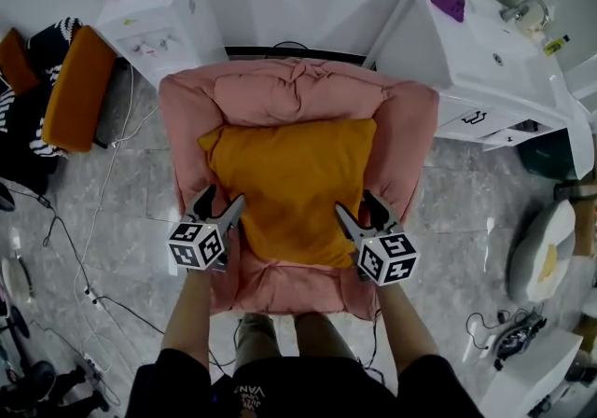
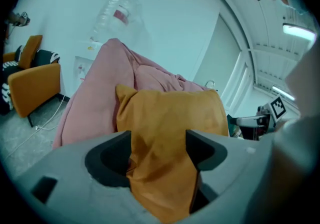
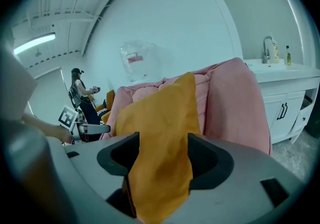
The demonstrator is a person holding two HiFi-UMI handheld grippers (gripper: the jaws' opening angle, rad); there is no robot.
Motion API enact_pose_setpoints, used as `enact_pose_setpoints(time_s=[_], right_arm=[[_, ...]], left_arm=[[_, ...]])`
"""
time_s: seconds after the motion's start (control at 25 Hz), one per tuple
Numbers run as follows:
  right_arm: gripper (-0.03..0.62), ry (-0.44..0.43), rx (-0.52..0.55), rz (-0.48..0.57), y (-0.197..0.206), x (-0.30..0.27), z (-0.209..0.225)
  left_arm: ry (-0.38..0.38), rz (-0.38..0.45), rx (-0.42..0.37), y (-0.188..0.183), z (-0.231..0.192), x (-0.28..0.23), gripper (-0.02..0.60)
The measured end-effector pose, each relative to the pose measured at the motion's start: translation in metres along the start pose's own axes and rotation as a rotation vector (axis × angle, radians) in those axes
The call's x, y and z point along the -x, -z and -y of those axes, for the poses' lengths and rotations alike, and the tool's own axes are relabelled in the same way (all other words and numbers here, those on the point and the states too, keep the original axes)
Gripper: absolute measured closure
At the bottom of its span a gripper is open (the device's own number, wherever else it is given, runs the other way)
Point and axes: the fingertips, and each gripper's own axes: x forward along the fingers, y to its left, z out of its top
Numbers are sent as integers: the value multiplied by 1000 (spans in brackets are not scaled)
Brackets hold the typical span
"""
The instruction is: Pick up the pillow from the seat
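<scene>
Left gripper [image 1: 222, 202] stands spread astride the orange pillow's [image 1: 289, 183] left edge, not clenched. The pillow lies on the pink armchair's [image 1: 280, 90] seat. Right gripper [image 1: 358, 206] is likewise spread astride the right edge, evidently for a balanced two-sided lift.

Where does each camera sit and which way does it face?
Head view: on the person's head, steeply down onto the orange pillow on the pink armchair; shows forearms, legs, left gripper, right gripper.
Left gripper view: on the left gripper, along its tongs at pillow and armchair back; right gripper at the edge.
Right gripper view: on the right gripper, same aim; left gripper at the edge.
Shared: both gripper views show pillow fabric between the tongs, water bottle behind.
</scene>
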Motion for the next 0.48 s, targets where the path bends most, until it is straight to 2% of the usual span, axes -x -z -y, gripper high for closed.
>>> enact_pose_setpoints(time_s=[0.2,0.48], right_arm=[[289,-27,-3,16,-13,-21,13],[256,-40,-26,25,-21,-43,25]], left_arm=[[14,16,75,-8,-20,-22,224],[109,43,247,0,-33,-42,170]])
